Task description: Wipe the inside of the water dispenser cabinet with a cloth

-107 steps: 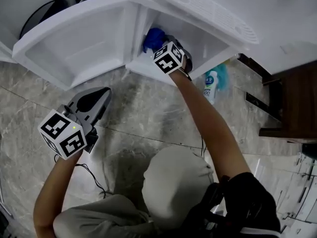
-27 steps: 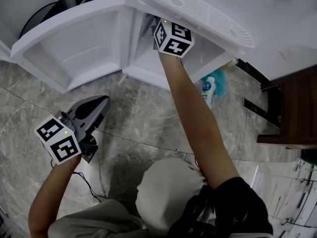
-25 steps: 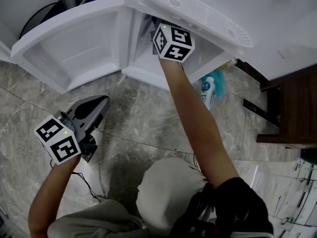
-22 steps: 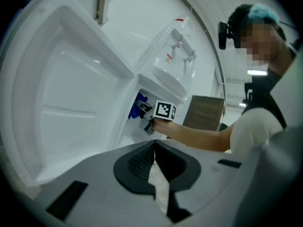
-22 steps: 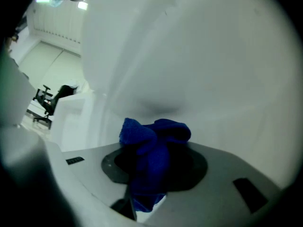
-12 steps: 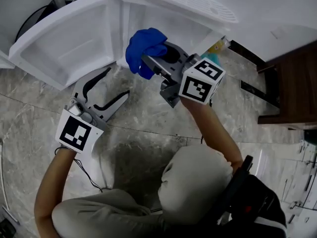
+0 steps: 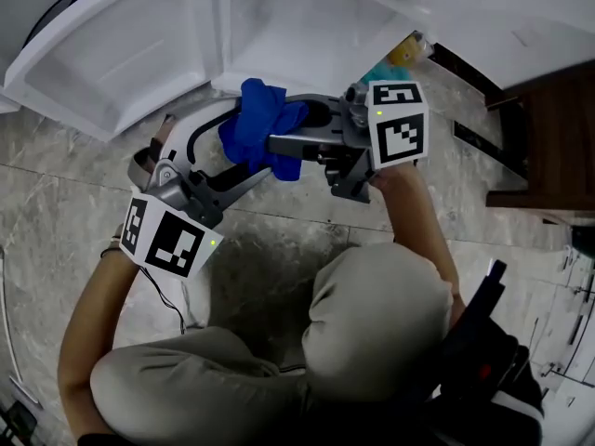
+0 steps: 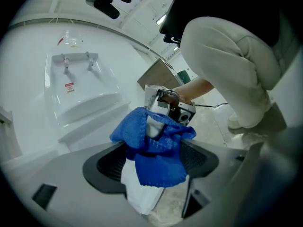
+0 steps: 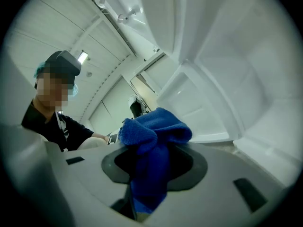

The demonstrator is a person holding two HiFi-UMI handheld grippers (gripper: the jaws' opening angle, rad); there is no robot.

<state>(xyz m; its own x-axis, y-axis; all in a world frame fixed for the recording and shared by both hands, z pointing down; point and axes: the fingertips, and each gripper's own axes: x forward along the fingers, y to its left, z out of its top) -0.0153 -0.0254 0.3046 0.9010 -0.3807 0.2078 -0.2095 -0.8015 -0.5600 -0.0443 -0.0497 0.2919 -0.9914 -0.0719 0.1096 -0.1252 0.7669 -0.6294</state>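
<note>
The blue cloth (image 7: 260,133) hangs in front of the open white water dispenser cabinet (image 7: 307,21), outside it. My right gripper (image 7: 276,143) points left and is shut on the cloth (image 9: 152,145), which drapes over its jaws (image 9: 151,169). My left gripper (image 7: 249,145) comes up from the lower left. Its jaws are opening wide, one on each side of the cloth (image 8: 158,148), and the pads do not press on it. In the left gripper view the right gripper's body (image 8: 171,107) shows just beyond the cloth, facing my left gripper (image 8: 152,167).
The cabinet door (image 7: 112,49) stands swung open at the left. A spray bottle (image 7: 409,49) lies on the marble floor (image 7: 74,203) right of the cabinet. Dark wooden furniture (image 7: 548,128) stands at the right edge. The person's knee (image 7: 372,305) is below the grippers.
The right gripper has pulled out of the cabinet with the cloth and swung left. The left gripper has rolled, risen and opened, and its jaws now straddle the cloth.
</note>
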